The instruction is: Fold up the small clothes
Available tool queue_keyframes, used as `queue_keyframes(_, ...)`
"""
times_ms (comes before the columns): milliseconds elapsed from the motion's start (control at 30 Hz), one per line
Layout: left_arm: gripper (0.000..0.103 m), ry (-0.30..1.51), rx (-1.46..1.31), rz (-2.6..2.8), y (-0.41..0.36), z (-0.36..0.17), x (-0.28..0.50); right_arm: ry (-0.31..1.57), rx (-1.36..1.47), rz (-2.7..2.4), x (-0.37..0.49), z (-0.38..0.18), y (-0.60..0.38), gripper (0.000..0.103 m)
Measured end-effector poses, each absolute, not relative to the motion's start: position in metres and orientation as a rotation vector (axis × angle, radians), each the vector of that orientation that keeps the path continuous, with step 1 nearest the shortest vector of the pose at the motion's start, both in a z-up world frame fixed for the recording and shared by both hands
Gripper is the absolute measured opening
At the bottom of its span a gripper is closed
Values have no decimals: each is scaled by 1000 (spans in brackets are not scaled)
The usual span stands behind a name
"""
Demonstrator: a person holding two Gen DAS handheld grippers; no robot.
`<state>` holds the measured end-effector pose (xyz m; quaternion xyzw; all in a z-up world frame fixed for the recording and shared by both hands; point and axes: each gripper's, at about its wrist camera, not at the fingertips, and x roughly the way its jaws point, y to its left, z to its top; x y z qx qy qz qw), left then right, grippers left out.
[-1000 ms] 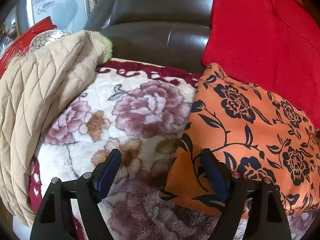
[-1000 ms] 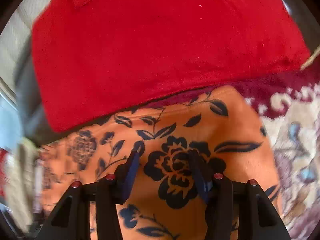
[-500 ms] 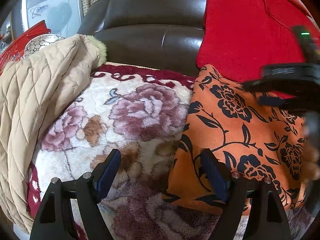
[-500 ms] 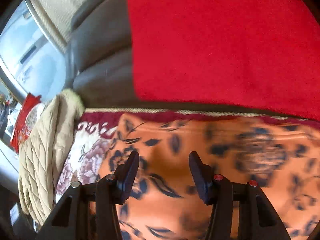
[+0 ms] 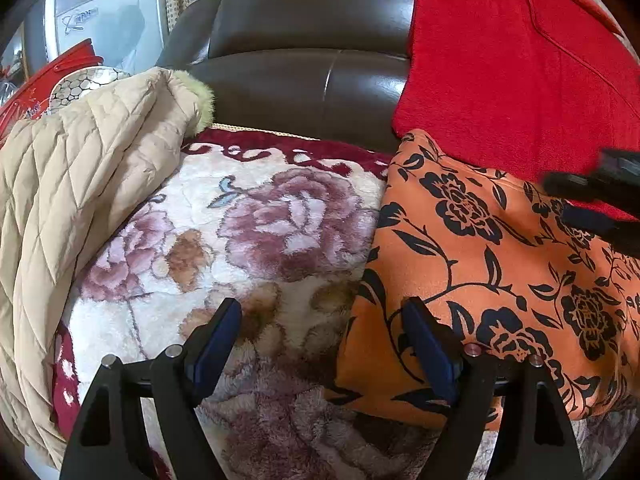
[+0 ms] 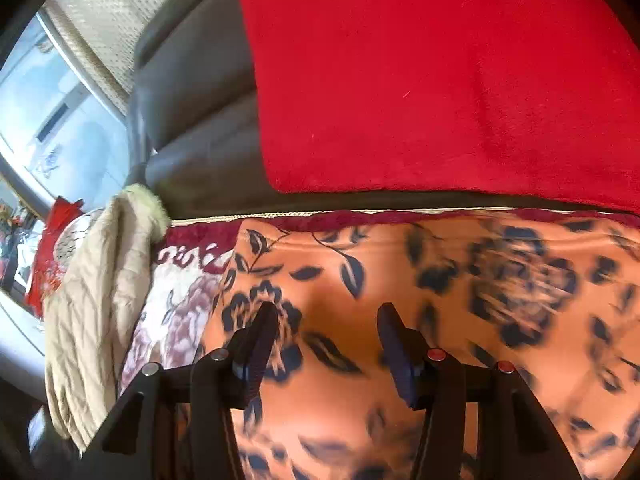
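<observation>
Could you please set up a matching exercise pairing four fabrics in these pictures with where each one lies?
Things:
1. orange garment
2. red cloth
3. beige jacket
4. floral blanket

Places:
A. draped over the sofa back
B. heaped at the blanket's left edge
C. spread over the sofa seat
D. flat on the blanket's right side

Pairs: 1-D, 2-A, 3-B, 4-C

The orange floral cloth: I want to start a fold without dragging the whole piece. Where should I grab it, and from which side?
Likely the orange floral cloth's near left corner, where its edge lies loose on the blanket. Come in from the blanket side with the left gripper: its open jaws already straddle that edge. Away from the edges the cloth lies flat, offering nothing to pinch.
</observation>
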<state>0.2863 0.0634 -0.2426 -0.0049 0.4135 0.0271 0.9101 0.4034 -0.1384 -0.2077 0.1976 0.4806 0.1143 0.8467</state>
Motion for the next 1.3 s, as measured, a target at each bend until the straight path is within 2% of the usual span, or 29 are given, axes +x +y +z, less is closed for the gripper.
queue_keyframes(267, 84, 851, -21, 63, 65, -243, 285, 951, 389, 169, 302, -173, -216, 57)
queue_keyframes(567, 84, 837, 2, 83, 61, -243, 282, 928, 327, -15, 205, -169, -291, 57)
queue_keyframes(900, 84, 836, 36, 111, 54, -237, 275, 954, 370, -100, 179, -210, -331, 57)
queue_keyframes(1300, 84, 753, 87, 66, 36, -210, 244, 821, 526, -90, 158, -192, -355, 57)
